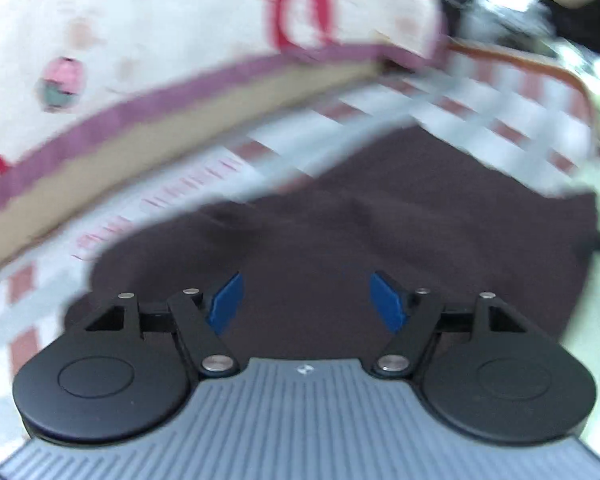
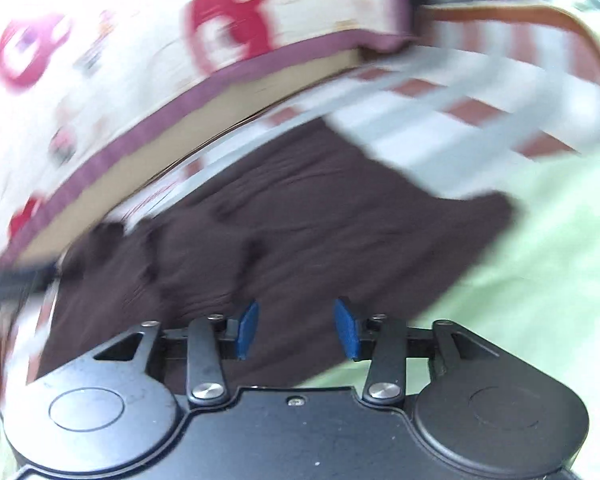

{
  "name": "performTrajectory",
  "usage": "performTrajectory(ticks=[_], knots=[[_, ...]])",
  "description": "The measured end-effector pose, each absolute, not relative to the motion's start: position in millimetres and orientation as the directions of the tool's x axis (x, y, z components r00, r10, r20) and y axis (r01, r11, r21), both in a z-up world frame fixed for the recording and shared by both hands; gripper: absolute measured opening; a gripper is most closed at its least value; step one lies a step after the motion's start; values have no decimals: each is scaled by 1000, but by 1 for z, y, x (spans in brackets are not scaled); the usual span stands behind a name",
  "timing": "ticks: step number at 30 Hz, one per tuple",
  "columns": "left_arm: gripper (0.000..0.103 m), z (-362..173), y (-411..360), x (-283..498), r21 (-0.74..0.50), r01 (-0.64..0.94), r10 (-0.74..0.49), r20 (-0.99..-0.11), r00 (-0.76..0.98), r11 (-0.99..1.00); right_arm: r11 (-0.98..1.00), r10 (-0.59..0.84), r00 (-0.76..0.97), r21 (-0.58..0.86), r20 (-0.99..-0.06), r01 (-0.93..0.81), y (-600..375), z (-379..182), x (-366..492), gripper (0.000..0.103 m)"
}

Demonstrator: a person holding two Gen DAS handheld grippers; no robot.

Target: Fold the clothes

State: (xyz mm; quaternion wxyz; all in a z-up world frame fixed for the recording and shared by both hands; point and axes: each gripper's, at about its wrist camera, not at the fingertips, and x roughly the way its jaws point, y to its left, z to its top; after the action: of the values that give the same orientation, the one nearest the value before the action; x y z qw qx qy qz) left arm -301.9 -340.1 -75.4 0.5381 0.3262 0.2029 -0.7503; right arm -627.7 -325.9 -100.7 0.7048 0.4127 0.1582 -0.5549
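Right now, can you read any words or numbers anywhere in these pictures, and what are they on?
No words or numbers can be read.
Small white mark on the left gripper body: a logo, too small to read.
Red shapes on the cream cloth: blurred pictures, not readable letters.
Fine red marks on the checked cloth: too blurred to tell.
Brown garment: no print visible.

Empty, parted tongs [image 2: 296, 330] hang over a rumpled dark brown garment [image 2: 300, 216] on checked cloth [image 2: 460, 96].
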Motion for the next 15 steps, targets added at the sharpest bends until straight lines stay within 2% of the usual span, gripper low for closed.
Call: performTrajectory(ticks=[3,7,10,13,15], knots=[[70,-92,-318,-312,9,921,-606,-756,-248,-389,-53,-669,295,440,-683,897,-320,-111,-646,55],[69,-105,-294,-290,-42,943,-583,-776,-240,-331,-157,-666,249,459,-703,874,-316,-128,-654,57],[69,-107,-284,-267,-55,957,-568,-795,-215,-286,-144,-704,223,443,-675,885,-318,-131,-649,57],[69,-103,-276,-264,28,965,-537,-835,-121,-260,-86,-756,207,407,-620,909,-324,-128,-645,55],[67,-98,-269,-266,2,965,-534,-833,-144,-263,-62,-772,232,433,-592,899,-331,-130,-648,55]])
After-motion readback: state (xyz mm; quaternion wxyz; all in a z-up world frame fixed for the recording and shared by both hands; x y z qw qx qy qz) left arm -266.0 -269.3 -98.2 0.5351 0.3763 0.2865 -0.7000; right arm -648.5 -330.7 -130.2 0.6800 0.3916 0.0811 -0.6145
